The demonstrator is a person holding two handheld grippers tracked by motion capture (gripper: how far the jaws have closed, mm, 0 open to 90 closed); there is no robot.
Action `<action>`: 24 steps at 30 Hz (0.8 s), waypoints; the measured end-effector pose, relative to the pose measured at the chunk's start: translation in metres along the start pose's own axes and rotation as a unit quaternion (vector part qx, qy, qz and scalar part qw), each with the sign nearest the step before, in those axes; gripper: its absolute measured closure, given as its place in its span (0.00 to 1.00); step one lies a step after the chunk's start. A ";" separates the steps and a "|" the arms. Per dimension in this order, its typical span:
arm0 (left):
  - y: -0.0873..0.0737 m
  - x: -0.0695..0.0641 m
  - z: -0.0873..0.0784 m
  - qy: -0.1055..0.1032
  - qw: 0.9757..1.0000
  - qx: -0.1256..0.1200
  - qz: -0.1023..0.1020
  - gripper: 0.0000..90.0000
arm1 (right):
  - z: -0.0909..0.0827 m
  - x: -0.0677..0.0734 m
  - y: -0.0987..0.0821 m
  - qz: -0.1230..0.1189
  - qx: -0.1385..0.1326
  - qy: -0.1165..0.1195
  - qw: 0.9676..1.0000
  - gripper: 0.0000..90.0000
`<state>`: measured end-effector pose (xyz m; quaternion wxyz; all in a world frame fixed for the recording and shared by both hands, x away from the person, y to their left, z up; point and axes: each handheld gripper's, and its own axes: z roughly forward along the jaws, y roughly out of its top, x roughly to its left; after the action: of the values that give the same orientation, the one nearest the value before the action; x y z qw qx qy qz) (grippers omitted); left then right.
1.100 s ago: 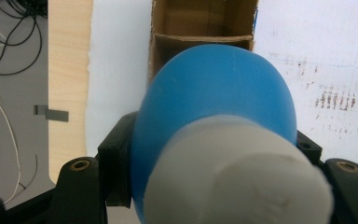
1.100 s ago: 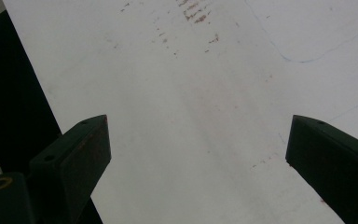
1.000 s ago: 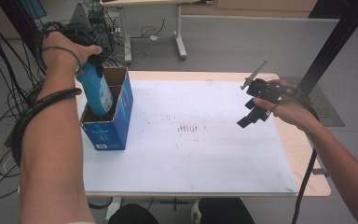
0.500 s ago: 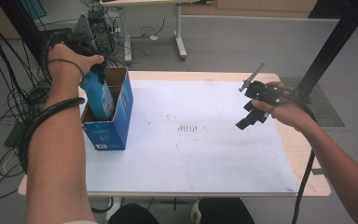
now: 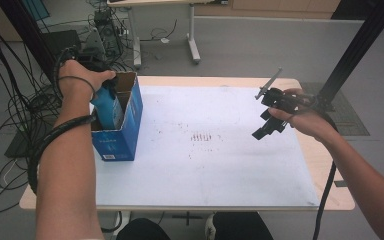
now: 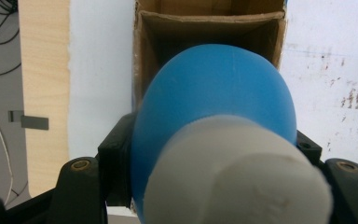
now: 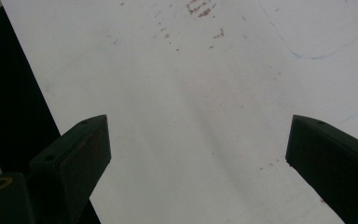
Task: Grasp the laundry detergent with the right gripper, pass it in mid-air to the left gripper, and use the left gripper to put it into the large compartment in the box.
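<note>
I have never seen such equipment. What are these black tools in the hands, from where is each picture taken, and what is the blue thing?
A person works at a table and holds a hand tool with two black jaws in each hand. The high view looks down from above the person. Each of the other two pictures comes from a camera on one tool, looking along its jaws.

The left gripper is shut on a blue bottle with a white cap and holds it in the opening of a blue cardboard box at the table's left edge. In the left gripper view you look past the cap into the box.

The right gripper is open and holds nothing; it hangs above the white mat, which has small brown marks.
</note>
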<state>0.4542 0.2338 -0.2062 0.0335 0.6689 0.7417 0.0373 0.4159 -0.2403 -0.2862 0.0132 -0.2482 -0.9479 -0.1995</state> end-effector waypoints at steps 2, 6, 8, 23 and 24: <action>-0.001 -0.001 0.005 0.001 1.000 0.002 0.001 0.41 | 0.000 0.001 0.000 0.000 0.000 0.001 1.000 0.07; -0.001 -0.002 0.013 0.003 1.000 0.003 0.004 0.41 | 0.001 0.000 0.000 0.001 0.001 0.001 1.000 0.07; -0.002 -0.003 0.017 0.002 1.000 0.005 0.005 0.41 | 0.001 0.000 0.000 0.001 0.001 0.001 1.000 0.07; -0.004 -0.006 0.049 0.002 1.000 0.010 0.011 0.41 | 0.002 0.000 0.000 0.003 0.004 -0.001 1.000 0.07; -0.004 -0.007 0.052 0.002 1.000 0.011 0.011 0.41 | 0.002 0.000 0.000 0.003 0.004 -0.001 1.000 0.07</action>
<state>0.4556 0.2274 -0.2579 0.0241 0.6771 0.7349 0.0311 0.4154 -0.2399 -0.2878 0.0137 -0.2510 -0.9479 -0.1958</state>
